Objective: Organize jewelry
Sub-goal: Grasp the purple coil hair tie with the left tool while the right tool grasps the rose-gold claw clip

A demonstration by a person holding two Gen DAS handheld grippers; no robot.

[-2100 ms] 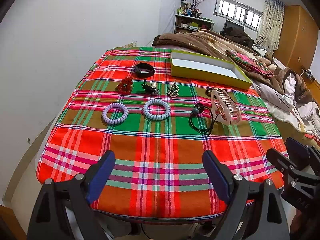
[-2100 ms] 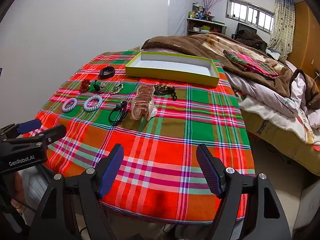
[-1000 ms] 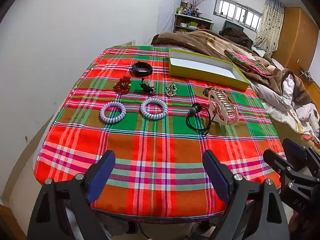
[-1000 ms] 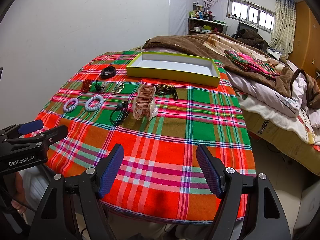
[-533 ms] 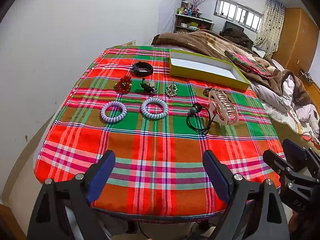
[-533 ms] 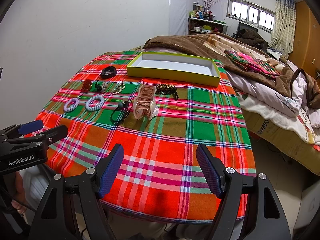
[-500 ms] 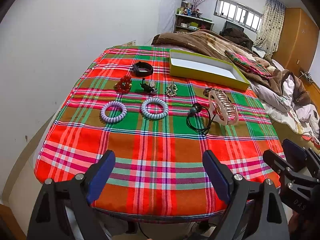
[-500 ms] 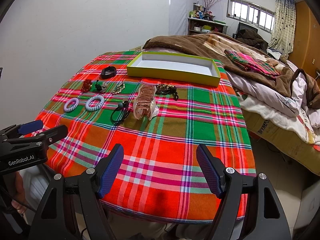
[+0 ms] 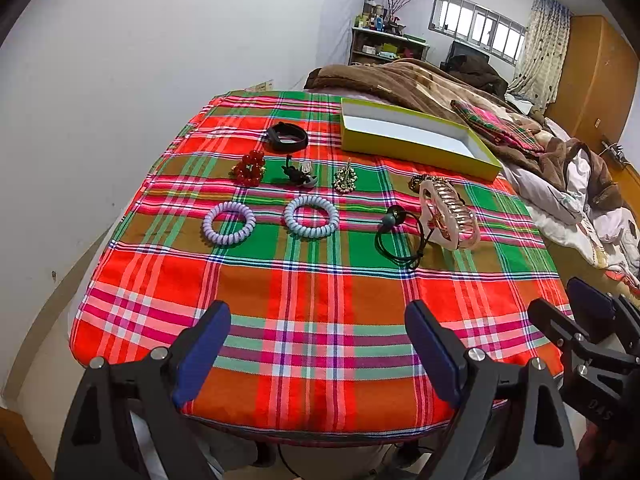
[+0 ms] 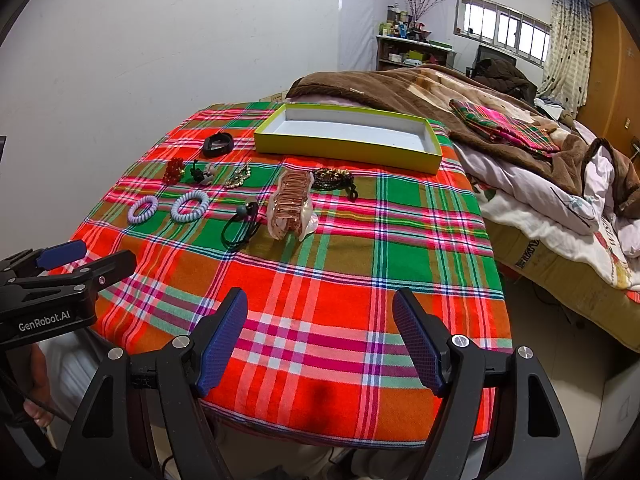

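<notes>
Jewelry lies spread on a plaid tablecloth (image 9: 312, 288): two pale coil bracelets (image 9: 229, 223) (image 9: 311, 216), a red bead piece (image 9: 250, 168), a black band (image 9: 287, 137), a black hair tie (image 9: 396, 236), a large pink hair claw (image 9: 448, 214) and dark beads (image 10: 334, 178). An empty yellow-green tray (image 9: 416, 136) stands at the far side; it also shows in the right wrist view (image 10: 348, 136). My left gripper (image 9: 318, 348) is open and empty above the near edge. My right gripper (image 10: 320, 342) is open and empty, to its right.
A white wall runs along the table's left side. A bed with brown blankets (image 10: 440, 92) and white bedding (image 10: 560, 208) lies right of and behind the table. A small gold ornament (image 9: 345, 178) and a dark clip (image 9: 298, 174) lie between the bracelets and tray.
Both views have barely shifted; the grippers stay open and hover at the table's near edge. Nothing on the cloth has moved.
</notes>
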